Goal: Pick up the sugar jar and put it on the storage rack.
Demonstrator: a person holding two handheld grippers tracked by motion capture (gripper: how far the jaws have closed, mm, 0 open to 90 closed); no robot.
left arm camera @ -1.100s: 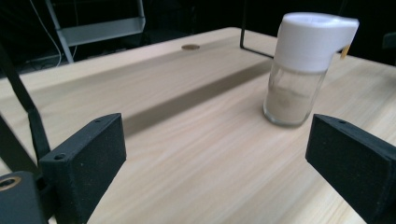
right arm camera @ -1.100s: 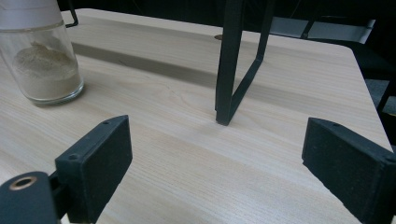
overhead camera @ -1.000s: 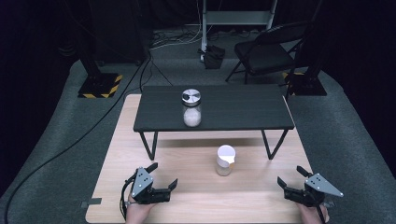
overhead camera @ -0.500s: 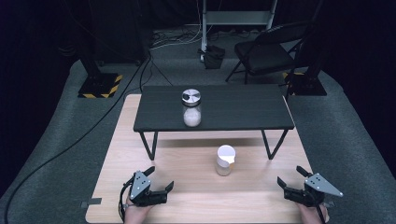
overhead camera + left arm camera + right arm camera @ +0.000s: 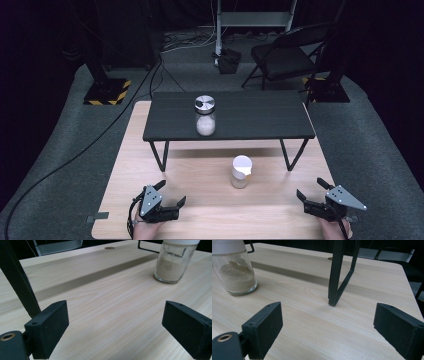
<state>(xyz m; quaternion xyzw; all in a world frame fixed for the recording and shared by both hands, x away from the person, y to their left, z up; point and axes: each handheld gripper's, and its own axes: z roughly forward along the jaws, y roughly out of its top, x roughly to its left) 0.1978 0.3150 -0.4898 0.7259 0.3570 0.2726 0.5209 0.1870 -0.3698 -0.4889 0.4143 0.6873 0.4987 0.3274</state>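
A glass jar with a white lid point(image 5: 240, 171), part full of pale powder, stands on the wooden table point(image 5: 210, 210) in front of a low black table point(image 5: 250, 117). A second jar with a silver lid point(image 5: 205, 116) stands on that black table. My left gripper point(image 5: 170, 193) rests open near the front edge, left of the white-lidded jar. In the left gripper view the jar point(image 5: 172, 263) is ahead to the right of the empty open gripper point(image 5: 125, 325). My right gripper point(image 5: 311, 188) is open at the front right. Its view has the jar point(image 5: 235, 272) far left of the gripper point(image 5: 327, 327).
The black table's thin metal legs stand on the wood: one leg point(image 5: 18, 280) is close on the left gripper's left, another leg point(image 5: 337, 277) is straight ahead of the right gripper. Beyond the tables are grey carpet, a folding chair point(image 5: 287, 55) and stand bases.
My left gripper has slid back a little toward the near edge of the wooden table. The right gripper and both jars have stayed put.
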